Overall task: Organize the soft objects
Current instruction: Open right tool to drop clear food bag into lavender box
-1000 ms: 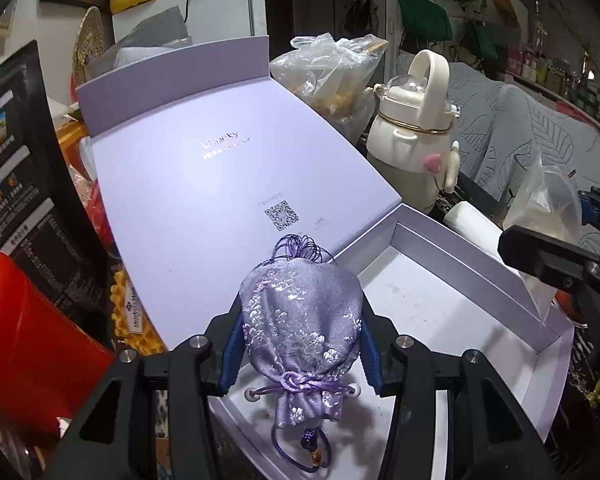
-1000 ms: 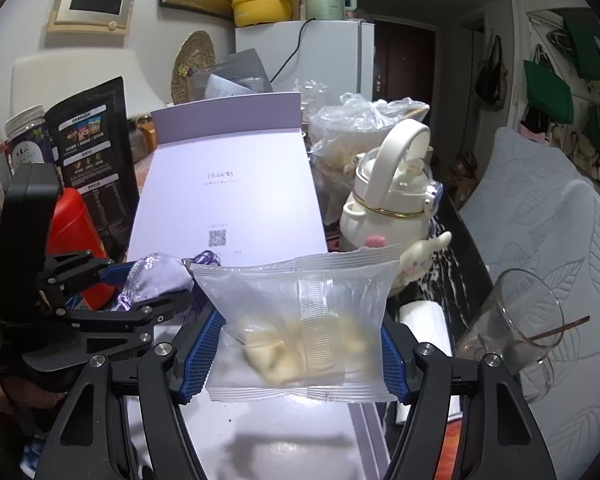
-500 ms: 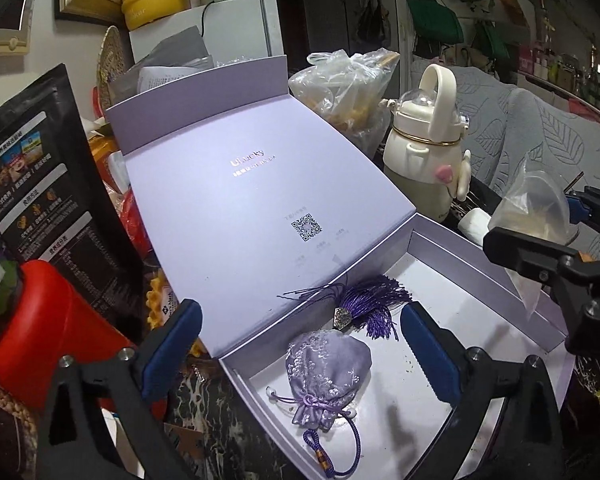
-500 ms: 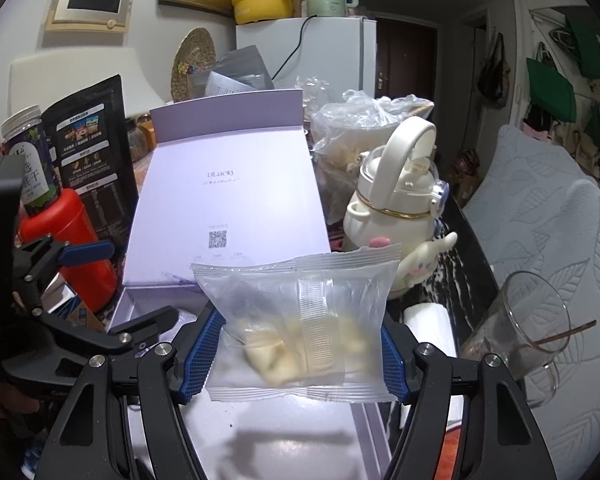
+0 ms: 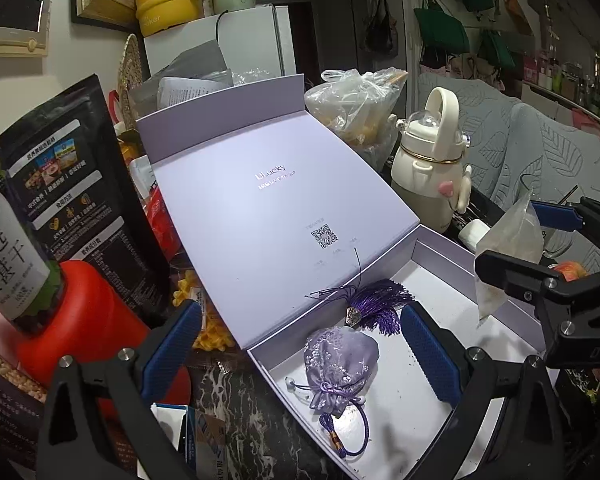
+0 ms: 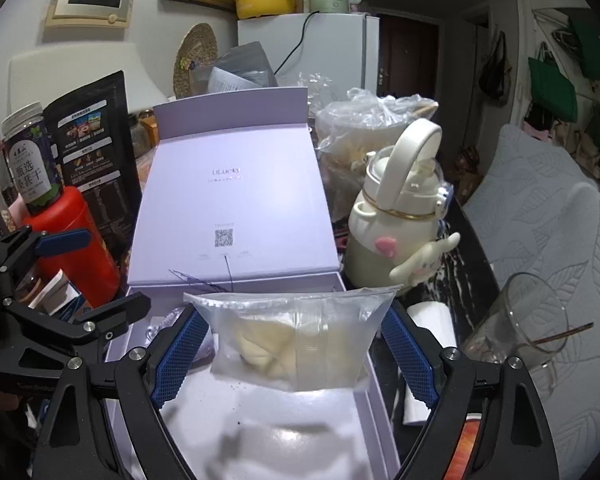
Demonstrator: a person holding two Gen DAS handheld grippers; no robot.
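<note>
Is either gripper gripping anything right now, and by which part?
Left gripper: nothing; its fingers stand wide over the lilac embroidered drawstring pouch lying in the lavender gift box. Right gripper: opening, with the clear plastic snack packet between its fingers; no side grip visible.

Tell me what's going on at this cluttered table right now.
A person with a gripper in each hand is packing soft things into an open lilac gift box. A purple pouch with its tassel lies in the box tray, and the left gripper stands wide open above it, touching nothing. The right gripper is over the tray, its jaws opening around a clear snack bag, which seems to be slipping free.
</note>
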